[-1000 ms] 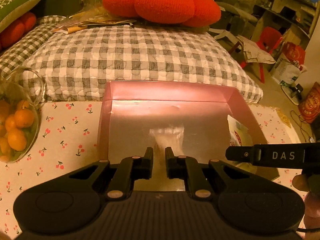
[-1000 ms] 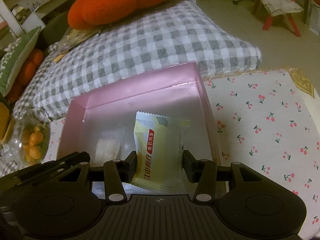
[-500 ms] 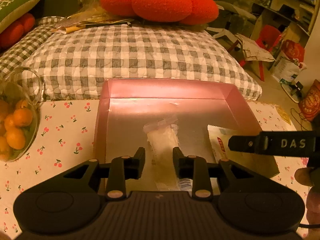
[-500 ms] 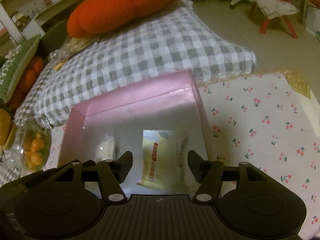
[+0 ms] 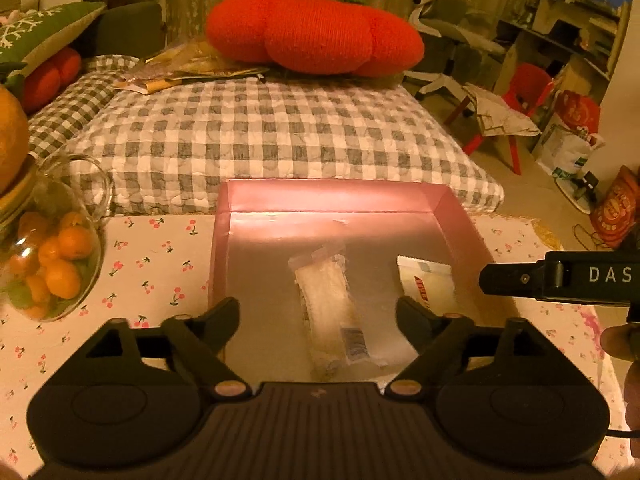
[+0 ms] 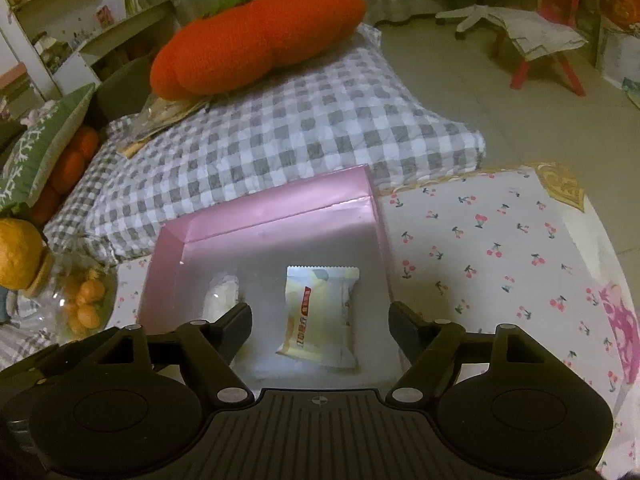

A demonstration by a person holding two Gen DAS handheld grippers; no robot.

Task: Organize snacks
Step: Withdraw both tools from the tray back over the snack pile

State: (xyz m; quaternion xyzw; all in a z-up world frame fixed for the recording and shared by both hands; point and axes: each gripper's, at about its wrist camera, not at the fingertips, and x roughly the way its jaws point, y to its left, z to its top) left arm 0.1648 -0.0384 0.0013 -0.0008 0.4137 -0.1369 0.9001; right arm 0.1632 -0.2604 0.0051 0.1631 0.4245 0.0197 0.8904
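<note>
A pink open box (image 5: 332,196) (image 6: 264,212) stands on the cherry-print tablecloth. Inside it lie a clear-wrapped pale snack (image 5: 330,306) (image 6: 220,298) and a yellow packet with red lettering (image 5: 428,284) (image 6: 318,314). My left gripper (image 5: 318,320) is open and empty, above the near edge of the box, over the clear-wrapped snack. My right gripper (image 6: 320,322) is open and empty, above the yellow packet. One finger of the right gripper shows in the left wrist view (image 5: 560,278), at the box's right side.
A glass jar of small oranges (image 5: 52,264) (image 6: 86,300) stands left of the box. A grey checked cushion (image 5: 272,144) with a red knitted pillow (image 5: 316,32) lies behind it. A red chair (image 6: 556,28) and clutter stand on the floor at right.
Both grippers opened and let go: the left released the clear-wrapped snack, the right released the yellow packet. Both snacks now lie in the box and both grippers have drawn back and up.
</note>
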